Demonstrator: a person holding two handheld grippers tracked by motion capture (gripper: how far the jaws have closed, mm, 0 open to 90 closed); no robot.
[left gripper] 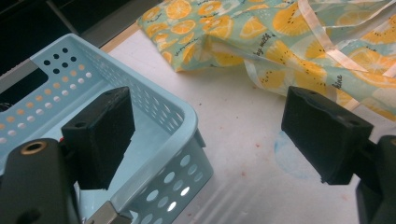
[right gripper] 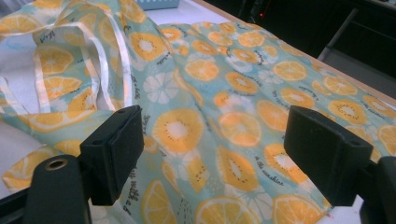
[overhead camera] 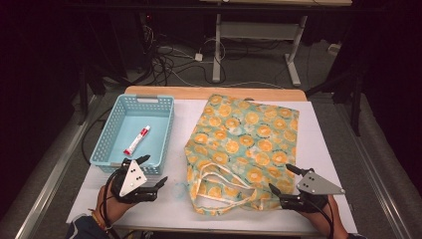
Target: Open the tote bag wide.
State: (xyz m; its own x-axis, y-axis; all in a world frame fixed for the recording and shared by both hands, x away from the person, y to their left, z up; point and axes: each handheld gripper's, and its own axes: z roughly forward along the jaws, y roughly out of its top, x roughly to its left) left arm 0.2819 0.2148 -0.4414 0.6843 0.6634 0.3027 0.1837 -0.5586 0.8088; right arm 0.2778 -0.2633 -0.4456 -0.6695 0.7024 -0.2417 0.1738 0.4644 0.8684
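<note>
Orange-slice fabric dominates from the high view: a printed tote bag (overhead camera: 244, 149) lies flat on the white counter (overhead camera: 323, 149), its pale handles (overhead camera: 219, 186) curled at the near edge. To its left sits a light-blue perforated basket (overhead camera: 112, 144) with a small red-and-white tube (overhead camera: 137, 140) inside. Left gripper (overhead camera: 155, 171) hovers at the basket's near corner, jaws apart and empty; right gripper (overhead camera: 279, 180) hangs over the bag's near right corner, jaws also apart, nothing held.

Over to the left gripper view: basket rim (left gripper: 154, 100) between the jaws and below them, bare counter beyond, bag edge (left gripper: 243, 42) farther off. Not touching, as far as I can tell.

Right gripper view now: bag cloth (right gripper: 210, 126) spreads under the open jaws, ribbon handles (right gripper: 102, 60) up left.

My read: nothing has been grasped yet, so the work looks barely begun, all handling still ahead. Whether the bag holds anything is hidden; the tube's label is too small to read.
</note>
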